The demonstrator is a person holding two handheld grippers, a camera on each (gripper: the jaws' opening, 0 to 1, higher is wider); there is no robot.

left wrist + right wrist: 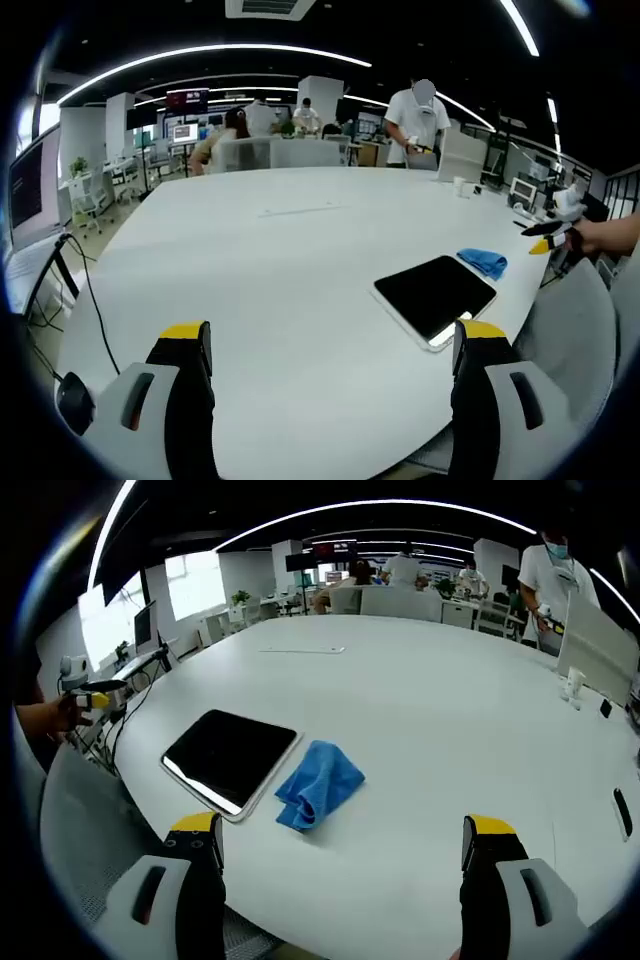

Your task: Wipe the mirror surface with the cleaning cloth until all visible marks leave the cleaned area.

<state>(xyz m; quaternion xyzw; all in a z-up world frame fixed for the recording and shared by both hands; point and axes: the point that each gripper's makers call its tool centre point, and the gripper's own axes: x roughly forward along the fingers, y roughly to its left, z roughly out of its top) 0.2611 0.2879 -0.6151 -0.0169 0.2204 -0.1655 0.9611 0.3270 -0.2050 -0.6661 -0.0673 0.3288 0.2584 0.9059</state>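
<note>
Left gripper: jaws wide apart, nothing between them, held above the table. The mirror lies flat ahead and to the right of these jaws, near the table edge; the cloth sits just past its far corner, apart from it or barely touching, which cannot be settled in this view.

Right gripper: jaws likewise spread wide and empty. The mirror lies ahead and left of the jaws; the cloth lies crumpled just ahead, closer to the left jaw, against the mirror's right edge.

Judgement: wiping has not begun; the cloth is not yet picked up.

Risks: the mirror rests close to the table edge, so a wipe pushed toward the person could slide it off unless the other gripper steadies it. A loose pinch on the bunched cloth may drop it mid-stroke. Marks on the dark surface cannot be made out, so completion is hard to judge.

Labels: no brand or legible writing found on mirror, cloth or grippers.
</note>
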